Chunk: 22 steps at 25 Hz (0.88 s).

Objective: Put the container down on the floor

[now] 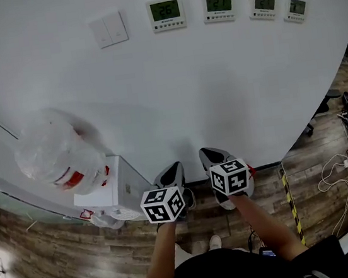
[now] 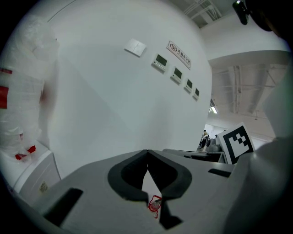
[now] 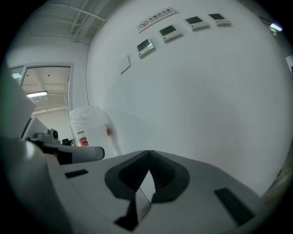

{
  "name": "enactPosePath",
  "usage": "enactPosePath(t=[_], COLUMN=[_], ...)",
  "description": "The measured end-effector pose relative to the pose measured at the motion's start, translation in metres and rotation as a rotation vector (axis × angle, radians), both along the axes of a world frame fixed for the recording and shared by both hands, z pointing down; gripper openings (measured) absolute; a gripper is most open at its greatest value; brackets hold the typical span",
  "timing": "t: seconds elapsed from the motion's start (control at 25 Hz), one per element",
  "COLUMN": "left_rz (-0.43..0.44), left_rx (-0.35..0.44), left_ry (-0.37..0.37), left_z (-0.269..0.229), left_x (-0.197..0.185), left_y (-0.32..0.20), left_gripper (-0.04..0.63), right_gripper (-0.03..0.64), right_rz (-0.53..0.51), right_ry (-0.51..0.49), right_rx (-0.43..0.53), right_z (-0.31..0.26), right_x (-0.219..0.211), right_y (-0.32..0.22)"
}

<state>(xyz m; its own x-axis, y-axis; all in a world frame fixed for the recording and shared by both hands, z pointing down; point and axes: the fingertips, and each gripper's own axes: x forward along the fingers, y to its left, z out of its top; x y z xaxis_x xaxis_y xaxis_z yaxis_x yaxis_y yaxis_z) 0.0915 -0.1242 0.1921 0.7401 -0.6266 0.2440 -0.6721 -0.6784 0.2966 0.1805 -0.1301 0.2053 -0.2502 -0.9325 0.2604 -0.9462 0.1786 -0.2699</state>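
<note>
Head view: the container (image 1: 55,154), wrapped in plastic, stood on a white dispenser (image 1: 113,187), left of both claws and untouched. Left claw (image 1: 173,170) and right claw (image 1: 213,155) pointed at the wall (image 1: 218,85). Likely risk: the slick wrap slipping in a two-claw lift and dropping hard. The floor (image 1: 112,251) near the feet was open; cables (image 1: 337,171) lay to the right.

Left gripper view: left claw (image 2: 147,155) pressed together, empty. Container (image 2: 18,91) sat at the far left edge.

Right gripper view: right claw (image 3: 149,155) together, nothing held. Container (image 3: 89,125) off to the left, with the wall ahead limiting swing.
</note>
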Motion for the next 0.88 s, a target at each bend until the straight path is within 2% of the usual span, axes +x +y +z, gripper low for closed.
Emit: enactPosePath(t=[0.4, 0.88], left_rz=[-0.022, 0.019], left_rx=[0.047, 0.104], left_ry=[0.023, 0.04], left_z=[-0.027, -0.06], left_x=[-0.032, -0.099], left_y=[0.01, 0.035], left_gripper=[0.017, 0.017], right_gripper=[0.029, 0.029], right_rz=[-0.007, 0.047], right_ry=[-0.005, 0.01], right_rx=[0.044, 0.111], right_z=[-0.026, -0.069], right_x=[-0.025, -0.086], right_y=[0.008, 0.046])
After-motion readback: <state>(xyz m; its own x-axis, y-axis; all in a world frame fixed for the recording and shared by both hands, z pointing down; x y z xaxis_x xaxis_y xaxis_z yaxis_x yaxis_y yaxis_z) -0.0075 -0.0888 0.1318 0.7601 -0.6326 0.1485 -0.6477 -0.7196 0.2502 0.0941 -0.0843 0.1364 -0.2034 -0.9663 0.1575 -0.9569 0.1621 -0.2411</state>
